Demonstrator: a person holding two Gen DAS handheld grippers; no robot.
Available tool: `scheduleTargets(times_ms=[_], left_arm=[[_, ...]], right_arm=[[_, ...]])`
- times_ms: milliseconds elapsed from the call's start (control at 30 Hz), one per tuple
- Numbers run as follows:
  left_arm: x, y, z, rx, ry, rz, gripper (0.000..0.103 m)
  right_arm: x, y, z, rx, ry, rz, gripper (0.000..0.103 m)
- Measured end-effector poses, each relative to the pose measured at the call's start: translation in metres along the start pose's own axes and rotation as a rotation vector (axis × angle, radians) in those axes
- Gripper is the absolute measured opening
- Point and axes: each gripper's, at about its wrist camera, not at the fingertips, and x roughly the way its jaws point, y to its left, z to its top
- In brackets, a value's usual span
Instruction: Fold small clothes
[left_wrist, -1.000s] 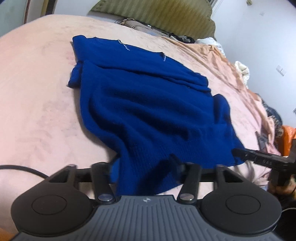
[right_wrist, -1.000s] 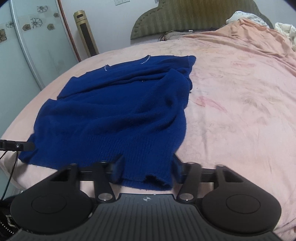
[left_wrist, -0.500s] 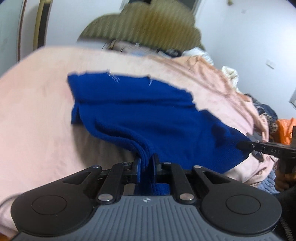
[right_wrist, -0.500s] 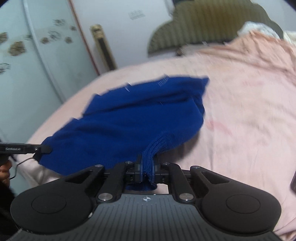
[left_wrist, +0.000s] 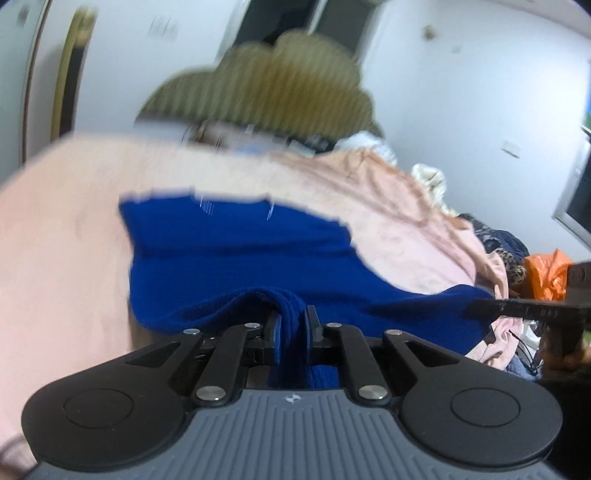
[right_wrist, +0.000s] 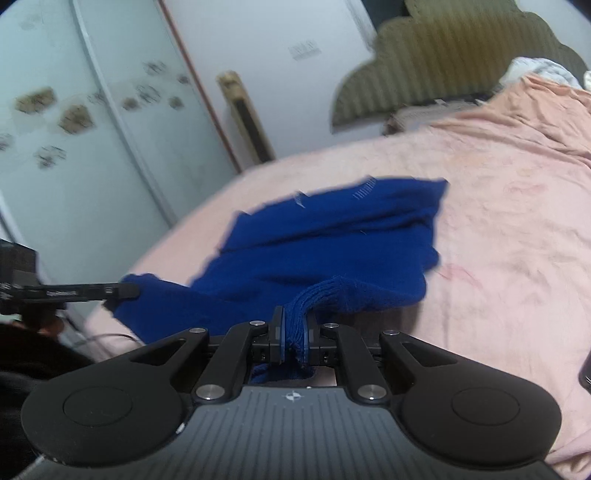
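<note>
A dark blue knit sweater (left_wrist: 236, 254) lies on a pink bed, its near hem lifted. My left gripper (left_wrist: 291, 332) is shut on one bunched corner of the hem. My right gripper (right_wrist: 293, 341) is shut on the other hem corner of the sweater (right_wrist: 332, 240). Each gripper shows in the other's view: the right one at the far right of the left wrist view (left_wrist: 524, 308), the left one at the far left of the right wrist view (right_wrist: 74, 291). The collar end stays flat on the bed, far from me.
The pink bedsheet (right_wrist: 509, 236) spreads right. An olive padded headboard (left_wrist: 266, 85) stands behind. Loose clothes and an orange bag (left_wrist: 546, 273) lie at the bed's right side. A pale wardrobe door (right_wrist: 92, 122) and a tall gold heater (right_wrist: 247, 122) stand left.
Both grippers went from open around the hem to shut on it, then lifted it and carried it toward the collar. More of the sweater's lower part is off the bed.
</note>
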Motion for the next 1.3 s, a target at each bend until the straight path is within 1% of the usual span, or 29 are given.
scheduleTargets(times_ms=[67, 100, 133, 200, 267, 300, 467, 500, 533, 633, 700, 800, 867, 933, 967, 1033, 1100, 1133, 1167, 1200, 1233, 1300], left_arm=[[-0.012, -0.003, 0.005, 0.031, -0.057, -0.022, 0.011], [-0.014, -0.001, 0.005, 0.035, -0.075, -0.027, 0.011], [-0.012, 0.002, 0.006, 0.025, -0.078, -0.015, 0.011], [0.000, 0.012, 0.007, -0.031, -0.035, 0.014, 0.011], [0.013, 0.023, 0.008, -0.089, 0.000, 0.021, 0.011], [0.017, 0.026, 0.008, -0.102, 0.006, 0.028, 0.011], [0.034, 0.028, 0.027, -0.115, -0.020, 0.051, 0.011], [0.039, 0.027, 0.032, -0.109, -0.029, 0.067, 0.011], [0.045, 0.025, 0.038, -0.100, -0.035, 0.101, 0.011], [0.065, 0.018, 0.055, -0.063, -0.038, 0.233, 0.011], [0.081, 0.018, 0.064, -0.070, -0.023, 0.296, 0.011], [0.107, 0.025, 0.069, -0.097, 0.012, 0.311, 0.011], [0.122, 0.026, 0.068, -0.084, 0.044, 0.342, 0.011], [0.127, 0.027, 0.065, -0.082, 0.058, 0.384, 0.011], [0.126, 0.031, 0.063, -0.091, 0.063, 0.379, 0.011], [0.120, 0.039, 0.060, -0.126, 0.081, 0.338, 0.011], [0.117, 0.047, 0.053, -0.156, 0.126, 0.320, 0.022], [0.115, 0.049, 0.047, -0.158, 0.152, 0.317, 0.042], [0.114, 0.049, 0.041, -0.156, 0.171, 0.317, 0.070], [0.111, 0.050, 0.034, -0.155, 0.181, 0.317, 0.079], [0.105, 0.049, 0.026, -0.151, 0.174, 0.310, 0.081], [0.096, 0.044, 0.012, -0.119, 0.188, 0.274, 0.081]], right_arm=[[-0.009, 0.003, 0.006, -0.017, -0.032, 0.020, 0.012], [-0.009, 0.002, 0.008, -0.023, -0.038, 0.014, 0.012], [-0.006, -0.001, 0.008, -0.021, -0.036, -0.008, 0.012], [0.005, -0.008, 0.009, 0.017, -0.022, -0.033, 0.012], [0.016, -0.014, 0.007, 0.054, -0.008, -0.025, 0.012], [0.021, -0.017, 0.007, 0.064, -0.006, -0.024, 0.012], [0.046, -0.026, 0.020, 0.099, -0.030, -0.049, 0.012], [0.051, -0.029, 0.023, 0.101, -0.037, -0.060, 0.012], [0.058, -0.032, 0.027, 0.103, -0.041, -0.074, 0.012], [0.081, -0.036, 0.035, 0.083, -0.048, -0.143, 0.012], [0.097, -0.039, 0.040, 0.080, -0.049, -0.170, 0.012], [0.118, -0.038, 0.043, 0.048, -0.054, -0.221, 0.012], [0.130, -0.036, 0.044, 0.029, -0.058, -0.235, 0.012], [0.139, -0.038, 0.047, 0.035, -0.057, -0.246, 0.012], [0.142, -0.040, 0.048, 0.039, -0.056, -0.253, 0.012], [0.147, -0.043, 0.049, 0.049, -0.055, -0.262, 0.012], [0.148, -0.046, 0.049, 0.060, -0.054, -0.255, 0.012], [0.148, -0.047, 0.049, 0.062, -0.053, -0.255, 0.012], [0.147, -0.048, 0.048, 0.065, -0.053, -0.256, 0.012], [0.147, -0.049, 0.048, 0.068, -0.052, -0.256, 0.012], [0.147, -0.049, 0.047, 0.071, -0.052, -0.255, 0.012], [0.146, -0.050, 0.046, 0.073, -0.049, -0.255, 0.012]])
